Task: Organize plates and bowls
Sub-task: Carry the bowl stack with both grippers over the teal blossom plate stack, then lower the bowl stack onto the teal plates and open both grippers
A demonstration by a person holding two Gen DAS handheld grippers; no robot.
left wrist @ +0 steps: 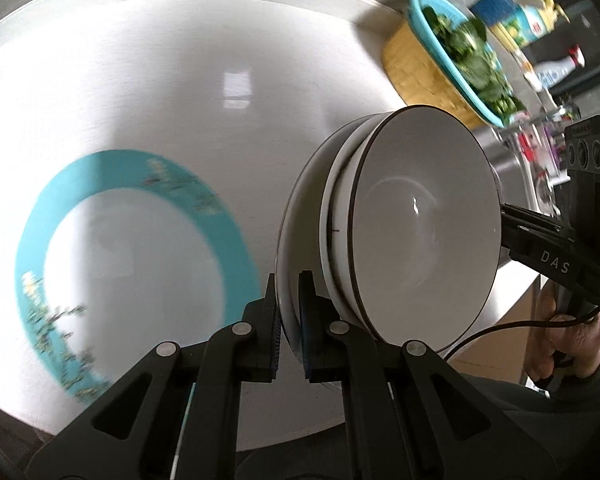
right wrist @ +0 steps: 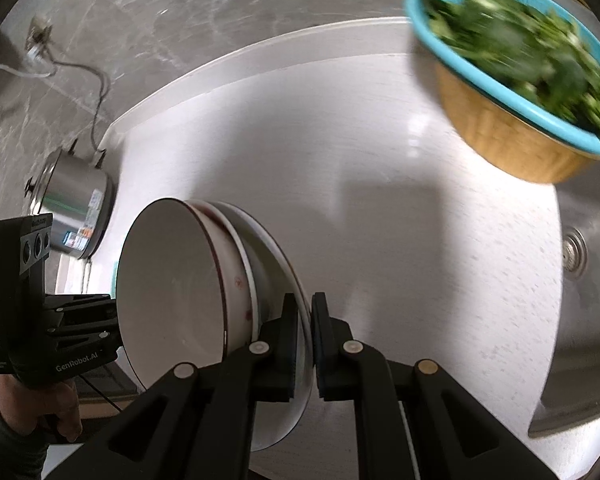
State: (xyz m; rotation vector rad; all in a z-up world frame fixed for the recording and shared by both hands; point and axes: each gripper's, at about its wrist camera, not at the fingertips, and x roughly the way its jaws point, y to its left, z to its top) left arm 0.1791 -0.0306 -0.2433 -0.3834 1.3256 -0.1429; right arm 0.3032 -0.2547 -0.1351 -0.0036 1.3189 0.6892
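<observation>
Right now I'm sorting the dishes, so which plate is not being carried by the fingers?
The teal-rimmed plate lying flat on the white counter. The plain white plate is clamped at opposite edges by both grippers, with bowls stacked on it.

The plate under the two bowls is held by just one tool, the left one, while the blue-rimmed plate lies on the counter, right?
Not quite: both tools hold it. The left tool clamps one edge of the plate, and the right wrist view shows the right tool clamped on the opposite edge. The bowls do sit on it, and the blue-rimmed plate lies on the counter.
</observation>
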